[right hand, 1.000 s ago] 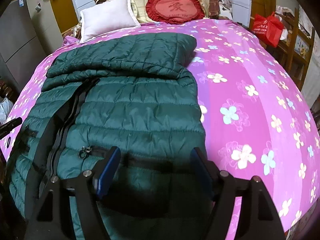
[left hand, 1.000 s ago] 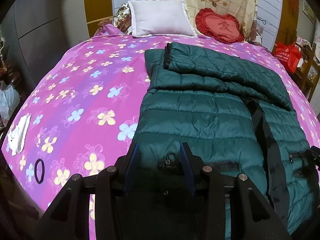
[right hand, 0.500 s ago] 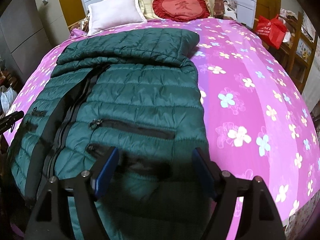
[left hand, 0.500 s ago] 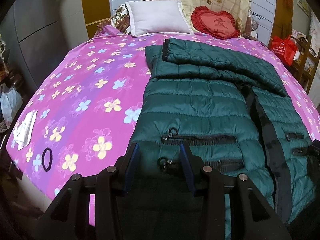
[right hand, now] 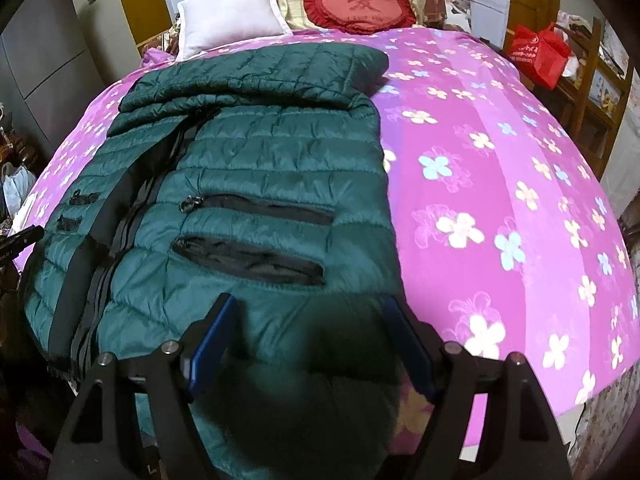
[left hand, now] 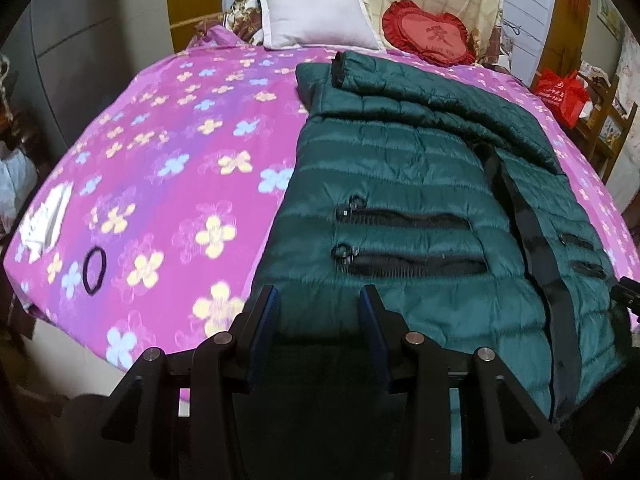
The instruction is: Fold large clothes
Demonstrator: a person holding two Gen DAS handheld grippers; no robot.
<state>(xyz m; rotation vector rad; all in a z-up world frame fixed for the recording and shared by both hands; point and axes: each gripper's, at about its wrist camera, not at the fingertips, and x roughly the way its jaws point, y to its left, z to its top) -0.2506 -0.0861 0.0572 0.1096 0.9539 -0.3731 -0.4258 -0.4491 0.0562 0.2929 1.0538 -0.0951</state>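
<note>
A dark green quilted jacket (left hand: 400, 184) lies front up on the pink flowered bed (left hand: 168, 168), sleeves folded across its top, hem hanging over the near edge. It also shows in the right wrist view (right hand: 256, 168). My left gripper (left hand: 318, 300) is open over the hem's left part, jaws apart above the fabric. My right gripper (right hand: 310, 308) is open wide over the hem's right part. Both are empty. The jacket's black zip (left hand: 532, 240) runs down its middle.
A white pillow (left hand: 316, 16) and a red heart cushion (left hand: 430, 36) lie at the head of the bed. A black hair tie (left hand: 94, 271) and white paper (left hand: 44, 220) lie near the left edge. A red bag (right hand: 538, 54) sits on a wooden shelf to the right.
Both grippers have pulled back toward the foot of the bed and risen, so more of the jacket's lower part and pockets shows. Both stay open.
</note>
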